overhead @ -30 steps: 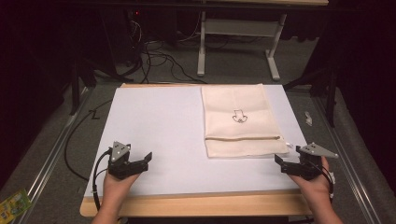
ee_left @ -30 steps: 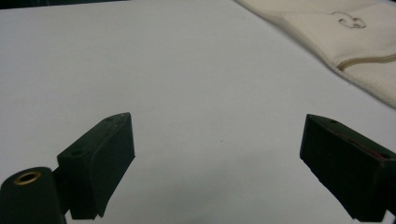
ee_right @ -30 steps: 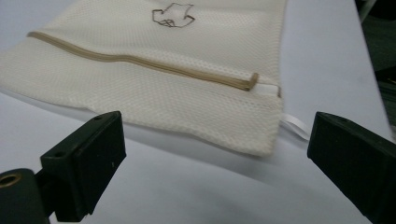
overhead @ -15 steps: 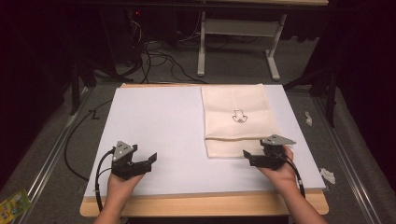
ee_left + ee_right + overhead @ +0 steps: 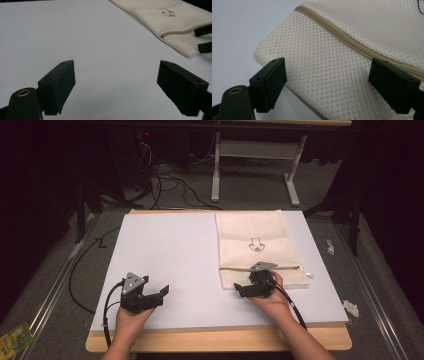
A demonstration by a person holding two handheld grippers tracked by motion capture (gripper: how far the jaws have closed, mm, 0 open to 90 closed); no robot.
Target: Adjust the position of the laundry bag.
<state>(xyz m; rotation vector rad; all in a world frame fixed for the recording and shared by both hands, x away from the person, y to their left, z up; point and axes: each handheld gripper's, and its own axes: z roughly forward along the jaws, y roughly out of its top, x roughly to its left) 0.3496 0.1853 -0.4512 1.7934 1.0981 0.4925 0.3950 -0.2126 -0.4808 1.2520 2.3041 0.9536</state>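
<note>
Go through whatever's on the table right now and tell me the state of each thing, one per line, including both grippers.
Mesh bag: lying flat on the white board, on its right half.
Bag zipper: looks closed along its visible length.
Left gripper: open, over bare board, holding nothing.
Right gripper: open, over the bag's near corner below the zipper, holding nothing.

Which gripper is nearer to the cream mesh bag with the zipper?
Right. The right gripper is open over the near-left corner of the cream mesh zipper bag; the left gripper is open over bare white board, well to the bag's left.
</note>
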